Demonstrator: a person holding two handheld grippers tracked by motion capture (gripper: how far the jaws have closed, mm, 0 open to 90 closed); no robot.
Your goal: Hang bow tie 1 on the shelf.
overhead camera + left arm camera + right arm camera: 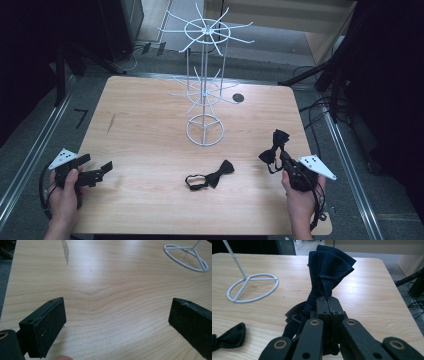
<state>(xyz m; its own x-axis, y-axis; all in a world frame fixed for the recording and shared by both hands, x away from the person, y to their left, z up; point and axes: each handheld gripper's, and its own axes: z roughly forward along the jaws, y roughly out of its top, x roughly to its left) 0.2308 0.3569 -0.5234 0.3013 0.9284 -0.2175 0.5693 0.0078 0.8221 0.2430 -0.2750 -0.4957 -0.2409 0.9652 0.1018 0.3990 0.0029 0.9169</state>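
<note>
the wooden table (150, 125) carries a white wire stand (205, 90) at its far middle, with thin hooks spreading out at two levels from one upright pole. seen from the high view, this stand lies up and to the left from the right gripper (281, 156), so the way to the hooks goes away from the person and toward the table's centre. the right gripper is clenched on a dark bow tie (327, 270); in the right gripper view the tie stands up past the pressed jaws, with its long axis roughly along them and its strap hanging below. i judge that this hand is the nearer one for hanging it. a second bow tie (212, 177) lies flat on the table between the two hands, nearer to the right one. the left gripper (102, 172) is released, its jaws wide apart over bare wood.
</note>
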